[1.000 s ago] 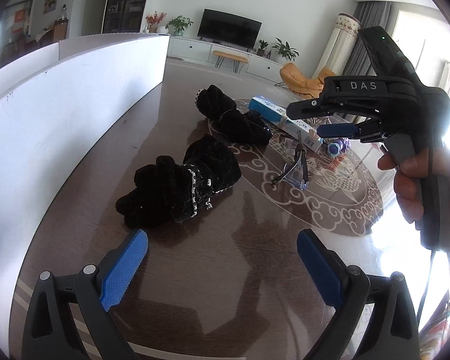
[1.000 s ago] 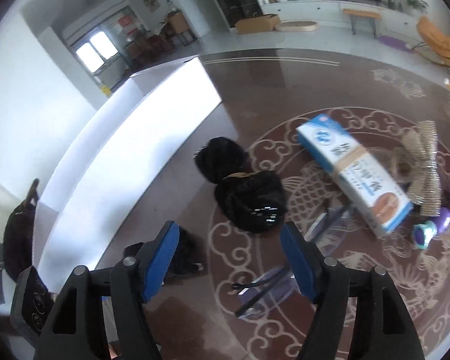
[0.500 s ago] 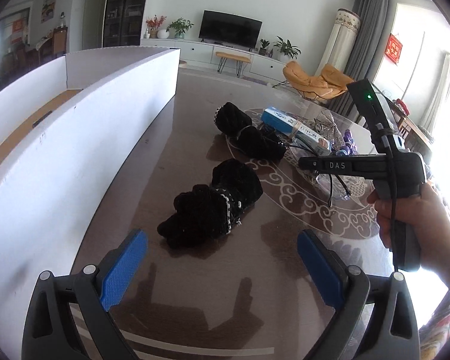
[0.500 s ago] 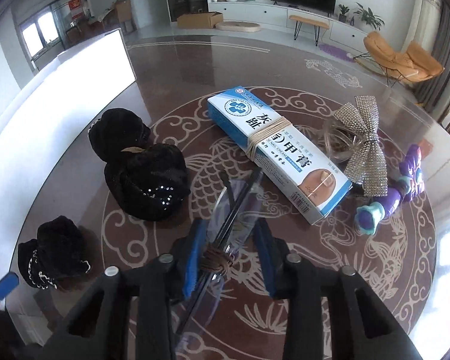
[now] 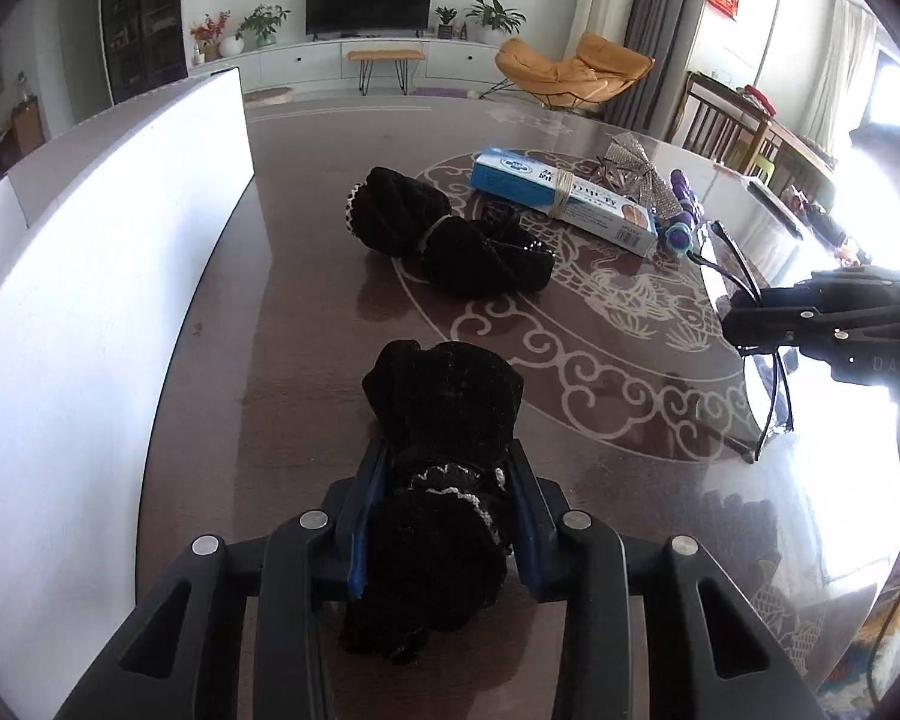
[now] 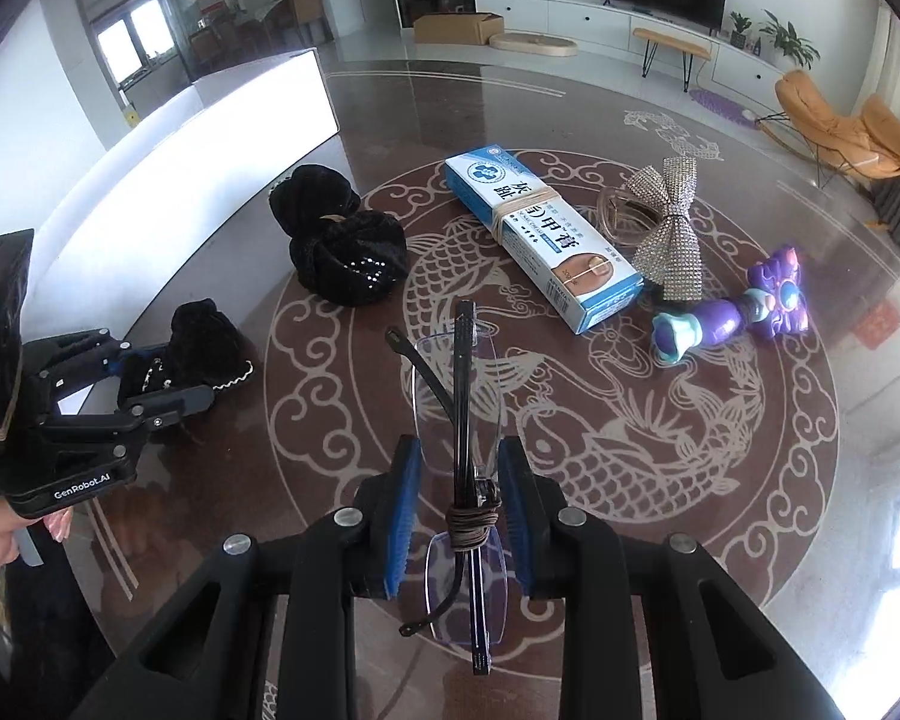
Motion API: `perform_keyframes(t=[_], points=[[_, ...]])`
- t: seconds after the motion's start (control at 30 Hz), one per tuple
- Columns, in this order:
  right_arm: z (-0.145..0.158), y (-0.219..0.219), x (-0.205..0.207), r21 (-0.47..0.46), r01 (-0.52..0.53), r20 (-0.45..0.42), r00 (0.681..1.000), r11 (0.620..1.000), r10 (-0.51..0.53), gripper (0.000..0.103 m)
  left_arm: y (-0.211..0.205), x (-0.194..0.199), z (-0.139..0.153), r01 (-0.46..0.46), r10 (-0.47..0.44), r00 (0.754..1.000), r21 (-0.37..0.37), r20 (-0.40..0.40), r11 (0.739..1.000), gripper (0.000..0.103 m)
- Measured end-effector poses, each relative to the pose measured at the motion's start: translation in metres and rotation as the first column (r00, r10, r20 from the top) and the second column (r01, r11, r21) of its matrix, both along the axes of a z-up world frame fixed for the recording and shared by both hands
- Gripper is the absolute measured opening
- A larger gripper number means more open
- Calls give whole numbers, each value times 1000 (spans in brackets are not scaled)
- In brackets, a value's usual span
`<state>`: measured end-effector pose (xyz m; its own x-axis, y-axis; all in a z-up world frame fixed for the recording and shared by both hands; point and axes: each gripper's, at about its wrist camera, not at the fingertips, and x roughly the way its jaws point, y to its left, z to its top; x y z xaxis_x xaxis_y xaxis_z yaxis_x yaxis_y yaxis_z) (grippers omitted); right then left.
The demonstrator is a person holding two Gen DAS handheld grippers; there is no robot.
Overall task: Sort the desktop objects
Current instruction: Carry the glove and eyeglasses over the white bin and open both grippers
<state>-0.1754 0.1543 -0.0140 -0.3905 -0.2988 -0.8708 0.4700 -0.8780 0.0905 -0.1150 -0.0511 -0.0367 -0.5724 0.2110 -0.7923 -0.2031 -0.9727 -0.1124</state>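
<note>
The left gripper is closing on a black glove; the right gripper clamps folded glasses narrowly; these thin lenses could twist loose.

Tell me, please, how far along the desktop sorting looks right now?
Early: nothing looks sorted yet. The left gripper is closing on a black glove bundle; the right gripper holds folded glasses. The second glove bundle, blue box, bow and purple toy remain.

Black fuzzy glove bundle and folded, band-tied rimless glasses, each between blue-padded jaws over the brown table.
</note>
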Motion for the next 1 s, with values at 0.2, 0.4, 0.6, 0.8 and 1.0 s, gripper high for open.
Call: perform_keyframes(t=[0.2,0.4,0.6,0.8,1.0], points=[[26,-14,9,-16,-59,11,998,998,59,6,-27,39,48,-88,103,989,132,-109,987,37],[52,-45,12,-41,-111,-1,994,993,111,6,-78,78,106,-157,197,960,199,-200,967,37],[117,-120,19,-169,-216,-83,975,962,205,6,-180,92,139,-347,390,898,220,-202,912,37],[158,-235,40,-297,-371,-137,928,880,345,6,-274,85,108,-551,567,822,174,-53,816,37],[110,-351,57,-196,-474,-95,881,859,464,6,-291,72,72,-598,597,801,93,40,796,42]])
